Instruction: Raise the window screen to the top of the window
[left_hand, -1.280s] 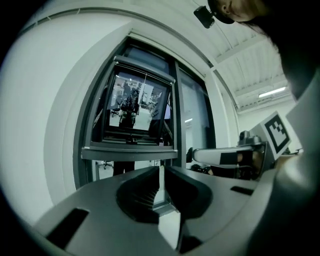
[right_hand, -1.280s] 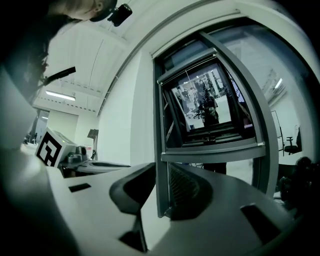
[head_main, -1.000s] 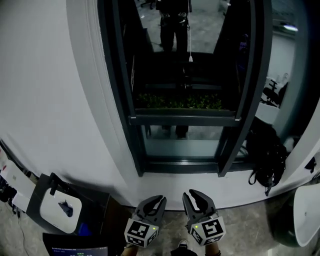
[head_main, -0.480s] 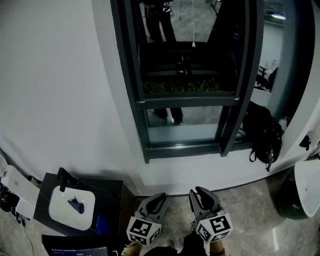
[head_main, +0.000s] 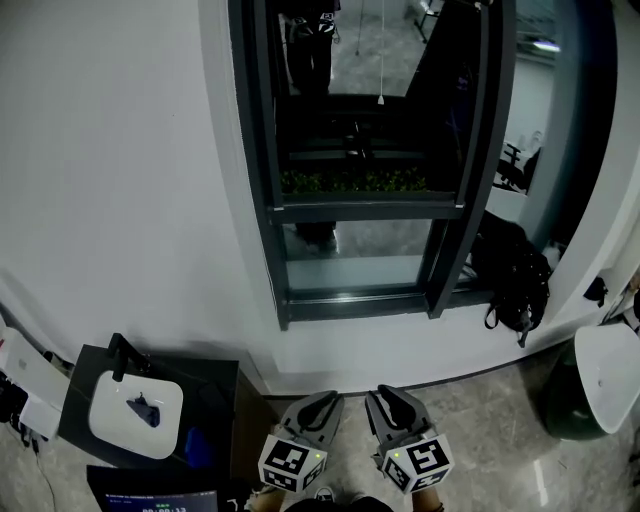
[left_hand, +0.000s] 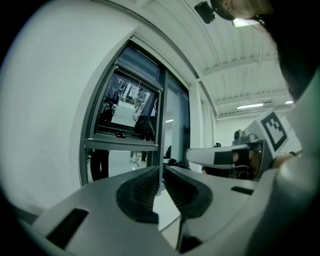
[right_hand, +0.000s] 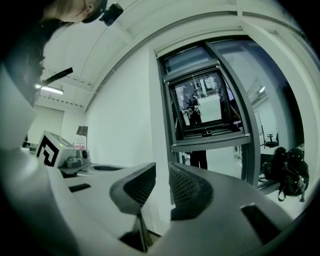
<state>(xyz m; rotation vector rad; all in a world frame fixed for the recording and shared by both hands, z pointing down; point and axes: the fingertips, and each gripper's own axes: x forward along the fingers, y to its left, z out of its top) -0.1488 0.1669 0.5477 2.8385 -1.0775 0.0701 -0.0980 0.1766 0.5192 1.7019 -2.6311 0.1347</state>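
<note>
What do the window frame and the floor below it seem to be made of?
Window frame: probably painted metal, dark grey, satin; thin straight profiles with faint sheen. Floor: likely polished stone or tile; mottled grey, reflecting light.

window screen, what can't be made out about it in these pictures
Top of the window: cut off by the head view's upper edge.
Screen mesh: lost in dark, reflecting glass in head view; too small in both gripper views.
Cord: thin; its upper end runs off frame.
Whether the crossbar is the screen's rail: unclear.
</note>
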